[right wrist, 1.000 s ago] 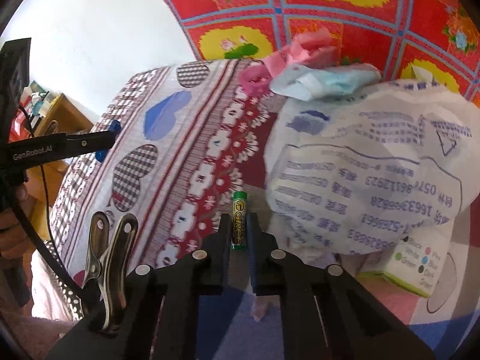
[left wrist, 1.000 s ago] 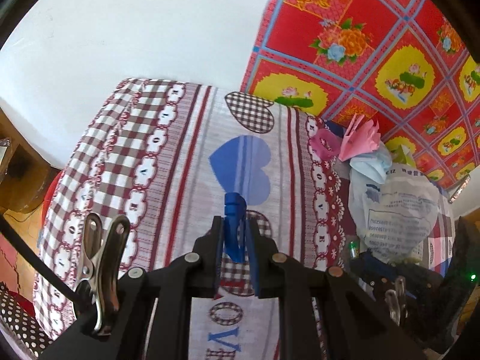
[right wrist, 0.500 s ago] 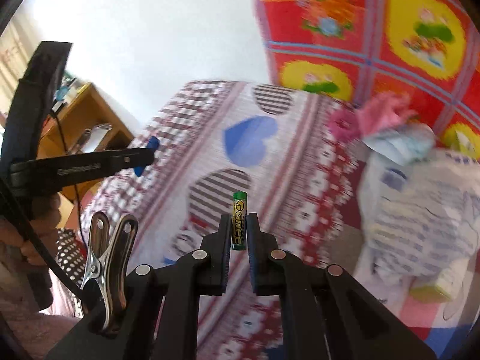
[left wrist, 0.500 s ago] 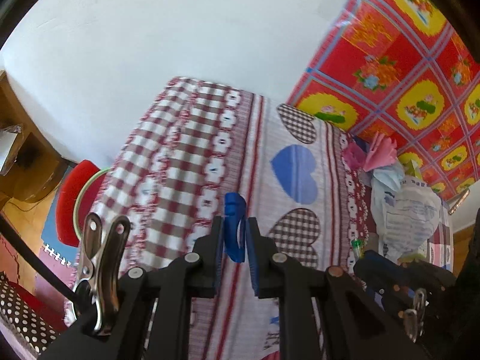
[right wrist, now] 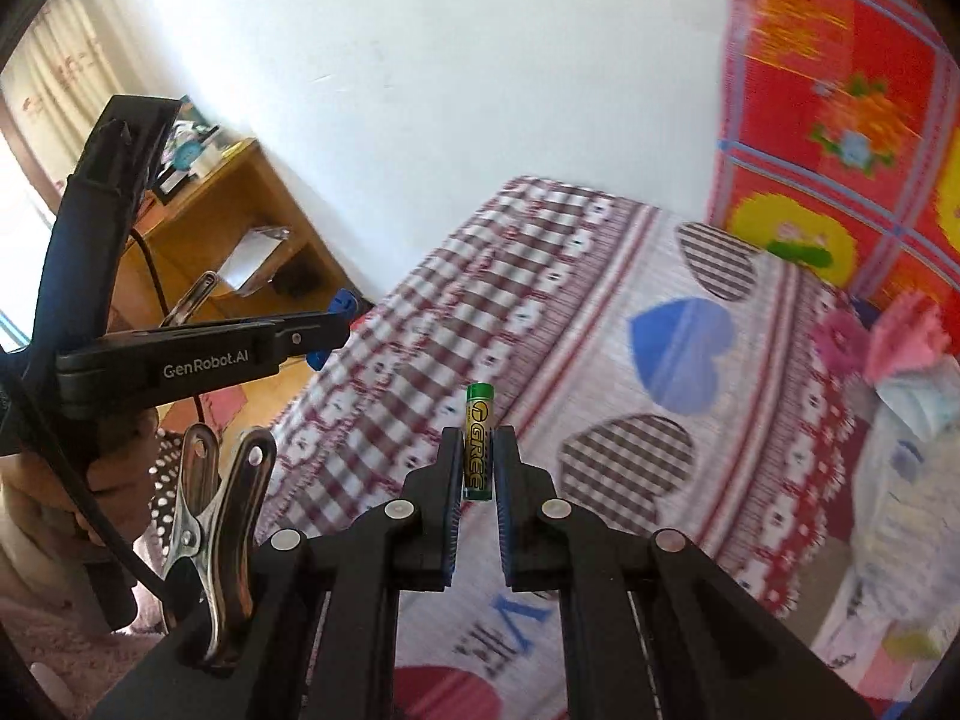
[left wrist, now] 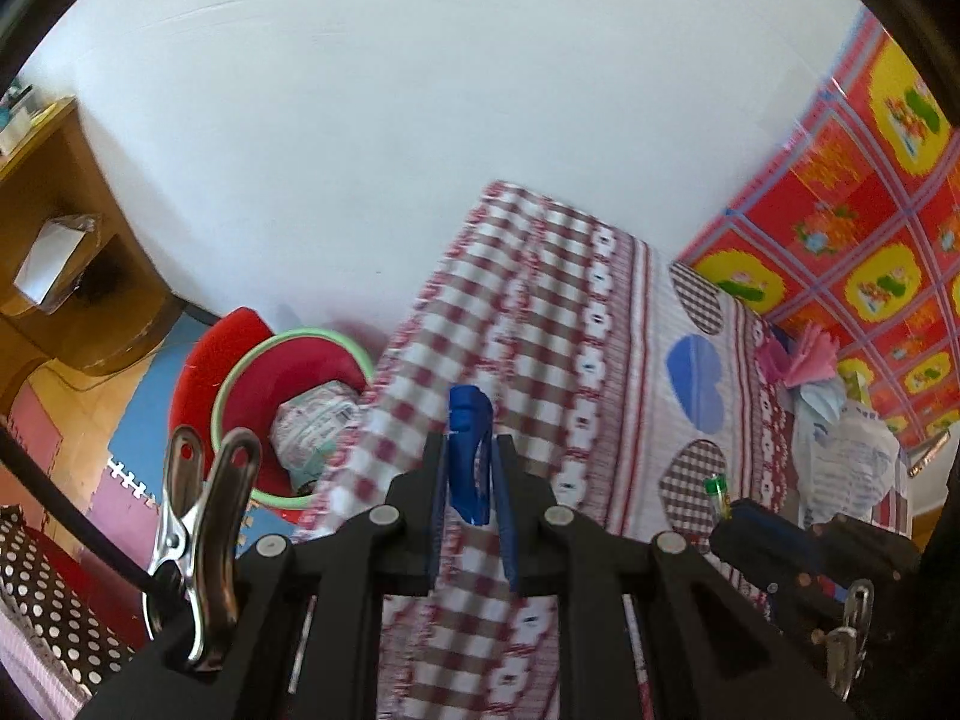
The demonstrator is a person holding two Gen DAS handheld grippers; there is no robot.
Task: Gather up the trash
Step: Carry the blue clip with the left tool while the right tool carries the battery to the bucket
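Both grippers have swung left off the bed since a second ago. Left gripper [left wrist: 471, 480] jaws clamp a crumpled blue scrap [left wrist: 470, 456]; right gripper [right wrist: 477, 468] jaws pinch a smooth green battery [right wrist: 478, 441] upright. Ahead-left of the left jaws, below, sits a red bin [left wrist: 240, 372], likely the drop point.

The small green and yellow cylindrical battery [right wrist: 478, 443], standing upright between the black fingers of the right hand-held gripper [right wrist: 478, 468], bears "GREE" in dark letters down its side. The black plastic body of the left hand-held gripper [right wrist: 332, 327] carries "GenRobot.AI" in white. The patterned bedsheet [right wrist: 600, 324] shows blue letters, too cut off to read.
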